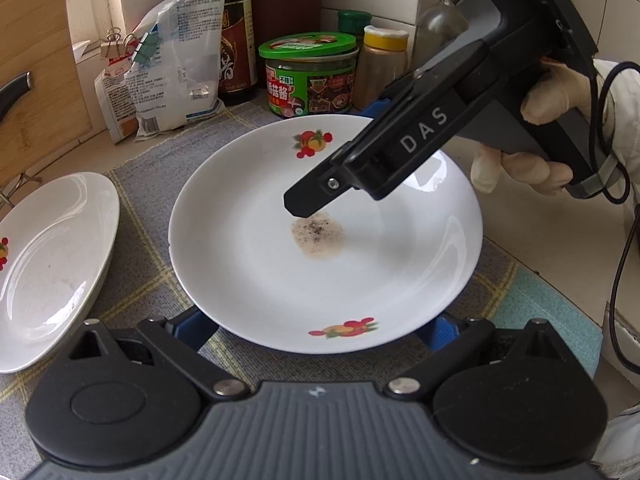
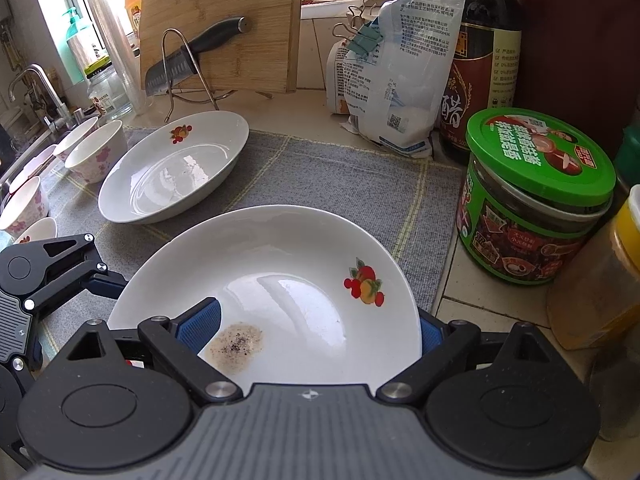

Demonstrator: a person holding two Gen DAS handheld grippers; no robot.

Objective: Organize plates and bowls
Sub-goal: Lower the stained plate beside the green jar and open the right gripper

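A white plate with fruit prints and a brown speckled stain (image 1: 326, 236) lies on the grey mat; it also shows in the right wrist view (image 2: 280, 276). My left gripper (image 1: 320, 330) is open, its blue pads on either side of the plate's near rim. My right gripper (image 2: 312, 330) is open too, one finger above the plate's inside, the other past its far rim; its body (image 1: 420, 136) reaches in from the right. A second white plate (image 2: 176, 166) lies to the left, also in the left wrist view (image 1: 48, 264). Several flowered bowls (image 2: 96, 152) stand beyond it.
A green-lidded jar (image 2: 536, 196), a yellow-lidded jar (image 1: 382, 66), a dark vinegar bottle (image 2: 484, 56) and clipped white bags (image 2: 396, 80) line the back. A bamboo cutting board (image 2: 224, 24) and a knife (image 2: 192, 58) rest in a wire stand. A tap (image 2: 38, 88) and sink are at far left.
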